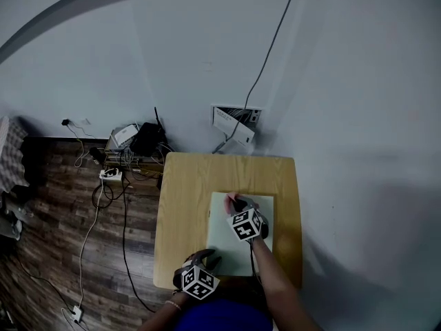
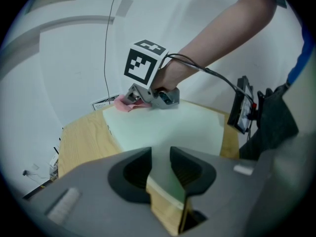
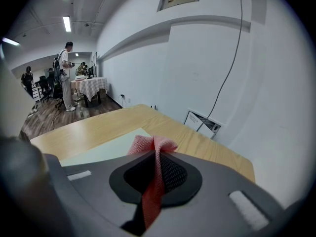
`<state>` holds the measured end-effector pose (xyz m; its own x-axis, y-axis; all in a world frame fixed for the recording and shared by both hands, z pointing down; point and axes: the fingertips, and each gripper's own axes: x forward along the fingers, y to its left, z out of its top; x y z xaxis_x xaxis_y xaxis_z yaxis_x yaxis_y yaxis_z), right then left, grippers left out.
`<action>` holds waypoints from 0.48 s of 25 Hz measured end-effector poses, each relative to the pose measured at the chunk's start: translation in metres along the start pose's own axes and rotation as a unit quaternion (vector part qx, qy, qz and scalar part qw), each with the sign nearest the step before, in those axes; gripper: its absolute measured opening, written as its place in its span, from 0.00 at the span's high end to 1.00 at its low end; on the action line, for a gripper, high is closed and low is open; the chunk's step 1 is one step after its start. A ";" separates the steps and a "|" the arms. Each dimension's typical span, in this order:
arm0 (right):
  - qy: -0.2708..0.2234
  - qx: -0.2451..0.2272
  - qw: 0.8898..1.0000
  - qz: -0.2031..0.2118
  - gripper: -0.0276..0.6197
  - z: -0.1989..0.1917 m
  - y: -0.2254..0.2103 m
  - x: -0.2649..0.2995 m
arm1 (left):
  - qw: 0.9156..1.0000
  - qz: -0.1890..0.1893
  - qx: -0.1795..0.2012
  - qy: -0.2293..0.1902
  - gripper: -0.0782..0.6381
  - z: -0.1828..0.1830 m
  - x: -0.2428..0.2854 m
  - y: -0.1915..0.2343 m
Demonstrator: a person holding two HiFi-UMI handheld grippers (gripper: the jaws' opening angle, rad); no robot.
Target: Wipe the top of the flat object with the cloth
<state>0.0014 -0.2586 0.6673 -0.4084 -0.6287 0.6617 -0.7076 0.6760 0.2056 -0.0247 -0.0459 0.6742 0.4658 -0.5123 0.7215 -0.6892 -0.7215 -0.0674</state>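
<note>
Up at the flat object's [image 1: 224, 243] far edge, toward its left corner: pink cloth [image 3: 153, 144], clamped tight in the right gripper [image 3: 157, 174], just a small tuft poking out past the jaws. Looks like mid-wipe, judging purely from the position, with most of the pale top toward the near edge probably left to do. Underneath the flat object, a small wooden table [image 1: 186, 205], bare wood showing on every side of it.

Down at the flat object's near-left corner, left gripper [image 2: 160, 169]: jaws part-way apart, gripping nothing, only that corner and a strip of wood visible in the gap. Pressing down on it or just hovering? Can't tell.

Stuff that could go sideways, imo:
- Not really pinned at that corner? Could skate along with the stroke and slide askew on the wood.
- So little fabric sticking out. Tilt the right gripper a bit steeper and get hard plastic scraping the surface instead of cloth.
- This close to the far edge, dead easy to run off it and end up dusting wood.
- Black cable [image 2: 217, 77] trailing back from the right gripper, above the flat object's right side. Could drag over the surface or snag mid-stroke.
</note>
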 end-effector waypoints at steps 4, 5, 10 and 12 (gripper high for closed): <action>0.003 0.008 1.000 -0.008 0.93 -0.008 -0.012 -0.005 | 1.000 0.002 -0.001 0.002 0.73 -0.001 0.001 -0.001; 0.003 0.009 1.000 -0.010 0.93 -0.010 -0.014 -0.006 | 1.000 0.003 -0.002 0.002 0.73 -0.001 0.000 -0.001; 0.008 0.019 1.000 -0.022 0.94 -0.022 -0.028 -0.015 | 1.000 0.008 -0.004 0.003 0.73 -0.001 0.000 -0.002; 0.009 0.023 0.999 -0.027 0.94 -0.028 -0.034 -0.019 | 1.000 0.010 -0.005 0.003 0.73 -0.001 0.001 -0.002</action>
<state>0.0492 -0.2592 0.6682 -0.3591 -0.6565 0.6634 -0.7543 0.6227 0.2079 -0.0236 -0.0443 0.6756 0.4491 -0.5232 0.7242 -0.7030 -0.7072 -0.0750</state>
